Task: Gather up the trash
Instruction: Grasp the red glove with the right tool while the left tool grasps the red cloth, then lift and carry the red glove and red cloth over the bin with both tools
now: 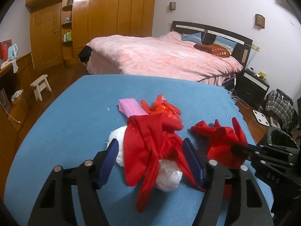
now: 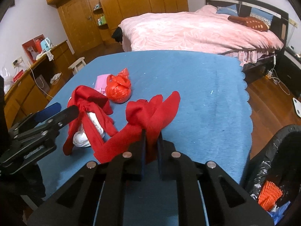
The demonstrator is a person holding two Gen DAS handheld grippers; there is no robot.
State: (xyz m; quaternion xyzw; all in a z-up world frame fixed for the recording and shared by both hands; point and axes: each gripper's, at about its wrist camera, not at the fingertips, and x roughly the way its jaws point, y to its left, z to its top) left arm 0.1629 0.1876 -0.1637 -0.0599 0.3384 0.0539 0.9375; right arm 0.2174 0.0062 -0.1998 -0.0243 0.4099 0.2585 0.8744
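On the blue-covered table [image 1: 75, 122] a red cloth [image 1: 148, 146] is draped over a crumpled white plastic bag [image 1: 169, 177]. My left gripper [image 1: 150, 143] straddles both, jaws apart, pads not pressing. Behind them lie a knotted red plastic bag [image 1: 165, 109] and a pink packet [image 1: 129, 107]. A second red cloth [image 2: 150, 111] is pinched between the pads of my right gripper [image 2: 151, 141], which is shut on it. In the right wrist view the left gripper [image 2: 64, 109] reaches in from the left over the first red cloth [image 2: 88, 101].
A bin with a black liner [image 2: 278, 150] stands off the table's right edge, with an orange item [image 2: 270, 194] inside. Beyond the table are a pink bed [image 1: 165, 56], a small wooden stool [image 1: 40, 86], a wardrobe [image 1: 105, 15] and a white scale [image 1: 261, 118] on the floor.
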